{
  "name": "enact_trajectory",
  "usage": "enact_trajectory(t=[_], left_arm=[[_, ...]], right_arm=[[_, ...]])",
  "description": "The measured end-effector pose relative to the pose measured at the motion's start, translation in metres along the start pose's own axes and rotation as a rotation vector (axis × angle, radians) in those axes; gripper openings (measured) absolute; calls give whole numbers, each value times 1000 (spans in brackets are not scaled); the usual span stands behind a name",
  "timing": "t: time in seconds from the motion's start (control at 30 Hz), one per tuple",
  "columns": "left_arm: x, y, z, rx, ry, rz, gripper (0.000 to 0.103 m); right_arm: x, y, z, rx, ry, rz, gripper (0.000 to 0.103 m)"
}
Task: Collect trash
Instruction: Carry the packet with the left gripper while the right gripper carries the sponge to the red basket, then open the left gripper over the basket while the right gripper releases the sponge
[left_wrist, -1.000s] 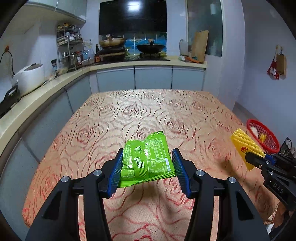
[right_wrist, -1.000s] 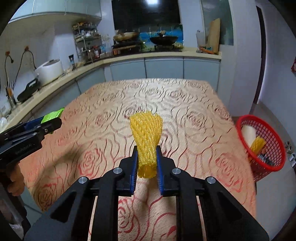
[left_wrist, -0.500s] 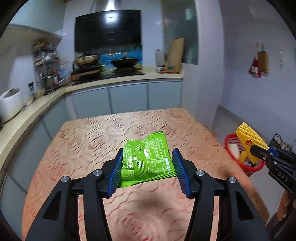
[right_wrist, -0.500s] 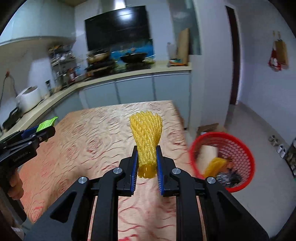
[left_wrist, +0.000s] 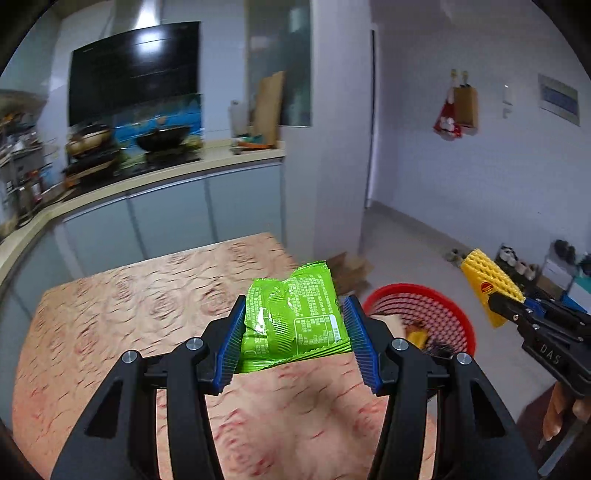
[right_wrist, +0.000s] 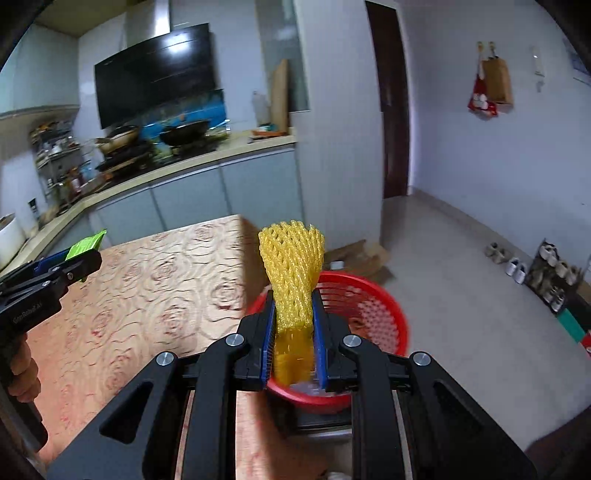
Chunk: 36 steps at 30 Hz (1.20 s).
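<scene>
Both tongs pinch trash: left gripper (left_wrist: 295, 338) a green snack wrapper (left_wrist: 293, 317), right gripper (right_wrist: 293, 334) a yellow foam net (right_wrist: 291, 275) above the red basket (right_wrist: 373, 295). Release only once squarely over its rim.

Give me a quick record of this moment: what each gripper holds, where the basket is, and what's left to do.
left gripper: shut on green wrapper, above the table
right gripper: shut on yellow foam net, in line with the basket
basket: red, on the floor past the table edge, some trash already inside
remaining: neither item released yet
</scene>
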<state>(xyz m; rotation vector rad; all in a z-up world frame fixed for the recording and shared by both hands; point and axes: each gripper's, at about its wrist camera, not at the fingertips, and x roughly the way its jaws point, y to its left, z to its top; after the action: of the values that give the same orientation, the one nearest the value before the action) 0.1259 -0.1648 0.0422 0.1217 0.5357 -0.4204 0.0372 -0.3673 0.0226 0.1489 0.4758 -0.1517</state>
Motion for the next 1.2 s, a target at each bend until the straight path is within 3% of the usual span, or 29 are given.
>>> enact_trajectory(t=[0.43, 0.77, 1.07, 1.2], left_arm=[[69, -69, 4, 59, 82, -156, 51], [125, -88, -9, 22, 198, -305, 51], [145, -96, -15, 41, 232, -326, 53], [146, -92, -14, 29, 233, -339, 60]], right_arm=[[30, -45, -5, 60, 50, -79, 18], [66, -57, -16, 82, 136, -71, 18], [91, -58, -26, 67, 193, -59, 20], [95, -57, -27, 70, 204, -44, 31]])
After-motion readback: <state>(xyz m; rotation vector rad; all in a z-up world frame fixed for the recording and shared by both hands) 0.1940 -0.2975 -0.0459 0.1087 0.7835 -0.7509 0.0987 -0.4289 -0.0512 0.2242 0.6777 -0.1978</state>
